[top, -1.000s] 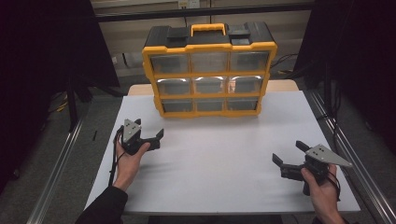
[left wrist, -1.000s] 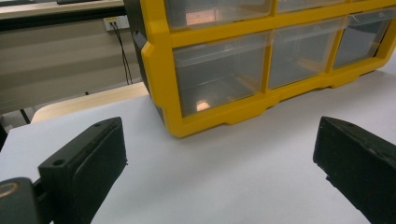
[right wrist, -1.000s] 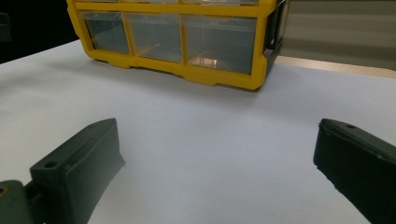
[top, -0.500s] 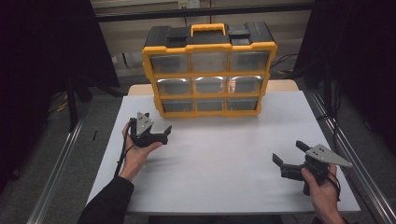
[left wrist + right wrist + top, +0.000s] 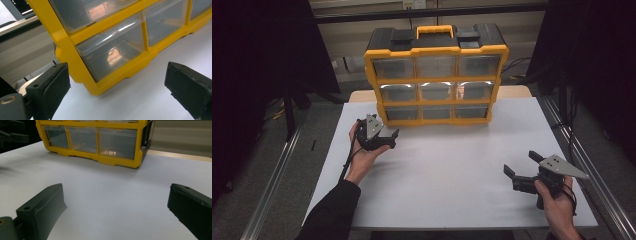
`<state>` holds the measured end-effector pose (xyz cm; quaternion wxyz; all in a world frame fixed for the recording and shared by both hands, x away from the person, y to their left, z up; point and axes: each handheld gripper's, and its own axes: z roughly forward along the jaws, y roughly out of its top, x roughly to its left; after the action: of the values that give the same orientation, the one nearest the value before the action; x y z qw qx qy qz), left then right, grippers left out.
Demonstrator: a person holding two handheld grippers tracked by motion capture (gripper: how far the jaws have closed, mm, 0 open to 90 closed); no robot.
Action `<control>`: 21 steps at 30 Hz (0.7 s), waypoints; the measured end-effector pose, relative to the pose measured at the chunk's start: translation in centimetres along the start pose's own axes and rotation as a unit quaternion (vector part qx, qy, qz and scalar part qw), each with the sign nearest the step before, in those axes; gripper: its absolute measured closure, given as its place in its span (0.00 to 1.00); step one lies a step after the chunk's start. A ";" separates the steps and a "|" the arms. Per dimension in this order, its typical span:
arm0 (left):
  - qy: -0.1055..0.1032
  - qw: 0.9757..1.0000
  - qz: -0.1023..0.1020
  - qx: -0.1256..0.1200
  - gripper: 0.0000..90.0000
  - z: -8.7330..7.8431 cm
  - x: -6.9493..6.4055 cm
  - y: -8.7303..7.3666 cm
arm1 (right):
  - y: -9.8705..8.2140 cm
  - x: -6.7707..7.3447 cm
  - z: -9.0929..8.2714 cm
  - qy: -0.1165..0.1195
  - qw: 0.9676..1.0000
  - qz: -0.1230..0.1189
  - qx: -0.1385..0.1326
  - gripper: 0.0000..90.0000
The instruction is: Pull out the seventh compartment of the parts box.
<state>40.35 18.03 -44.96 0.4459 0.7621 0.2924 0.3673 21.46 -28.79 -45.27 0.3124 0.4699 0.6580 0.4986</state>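
Left gripper view, fingers (image 5: pixel 52 87) spread apart, yellow drawer cabinet's (image 5: pixel 75 47) bottom-left drawer (image 5: pixel 112 52) just ahead, untouched

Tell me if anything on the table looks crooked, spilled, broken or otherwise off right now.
Nothing stands out. The yellow drawer organizer stands upright and square on the white table, with all its clear drawers pushed in. The left gripper hovers open near the bottom-left drawer; the right gripper is open near the table's right edge.

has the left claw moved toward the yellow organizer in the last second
Yes. In the high view the left claw has moved forward and to the right, closing on the bottom-left corner of the yellow drawer organizer, which stayed put. Its jaws are open.
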 end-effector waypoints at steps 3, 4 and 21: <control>0.008 1.000 0.013 0.009 0.08 0.5 0.2 -0.1 | 0.0 0.0 0.0 0.000 1.000 -0.001 0.000 0.01; 0.010 1.000 0.016 0.011 0.08 0.7 0.3 -0.2 | 0.0 0.0 0.0 0.000 1.000 -0.001 0.000 0.01; 0.060 0.980 0.190 0.004 0.10 2.3 0.1 0.7 | 0.0 0.0 0.1 0.002 1.000 -0.001 0.000 0.01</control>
<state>42.35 16.72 -45.10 0.3465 0.7823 0.1698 0.4890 21.53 -28.79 -45.31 0.3113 0.4687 0.6590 0.4991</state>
